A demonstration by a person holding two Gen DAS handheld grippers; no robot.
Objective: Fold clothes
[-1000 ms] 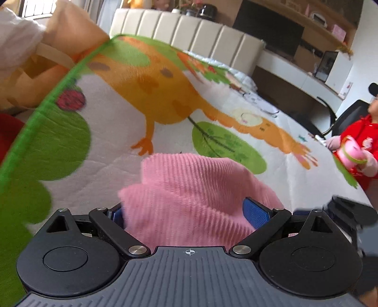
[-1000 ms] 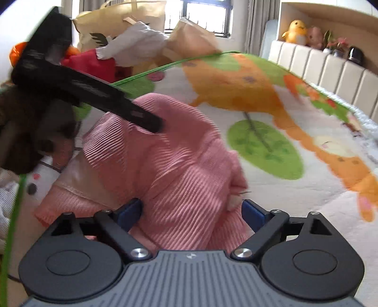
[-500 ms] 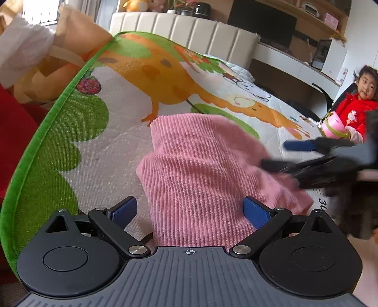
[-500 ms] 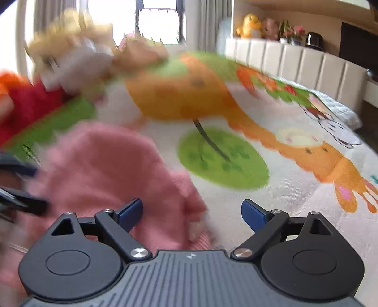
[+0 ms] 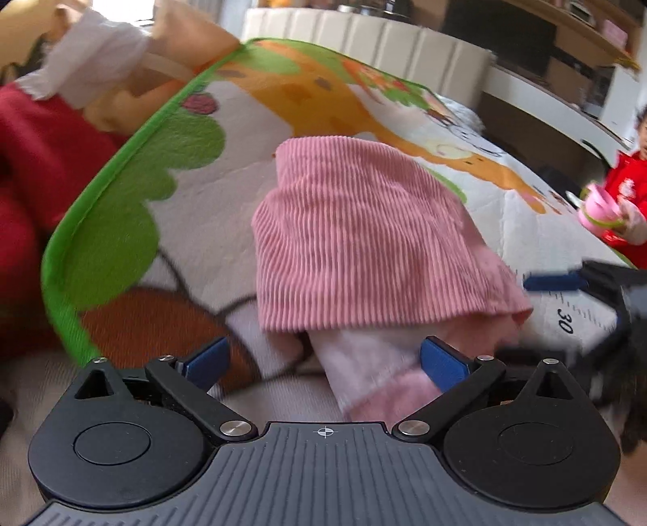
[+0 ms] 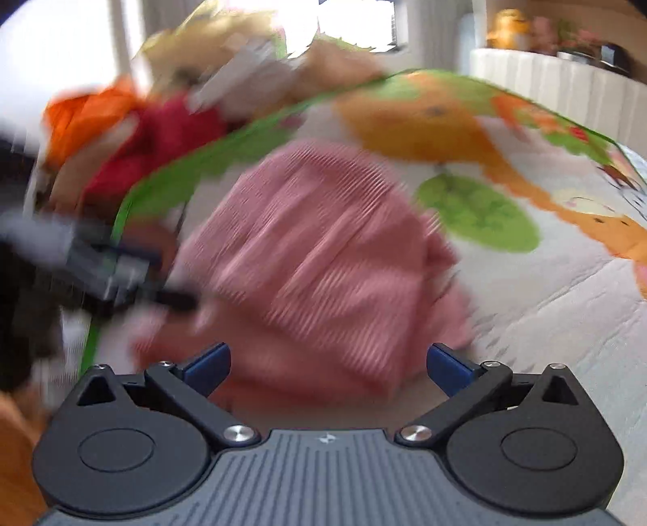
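Note:
A pink ribbed garment (image 5: 356,238) lies folded on the cartoon play mat (image 5: 202,194), with a paler pink part sticking out toward me. It also shows, blurred, in the right wrist view (image 6: 315,263). My left gripper (image 5: 323,360) is open and empty just in front of the garment's near edge. My right gripper (image 6: 327,364) is open and empty at the garment's other side. The right gripper shows at the right edge of the left wrist view (image 5: 598,283); the left gripper shows blurred at the left of the right wrist view (image 6: 113,267).
A pile of red, orange, white and tan clothes (image 5: 60,121) lies beyond the mat's green edge. A white padded headboard (image 5: 364,36) stands at the back. A child in red (image 5: 626,194) holding a pink toy stands at the right.
Both grippers have let go of the pink garment and pulled back; it now lies folded on the mat. The right wrist view is blurred from motion.

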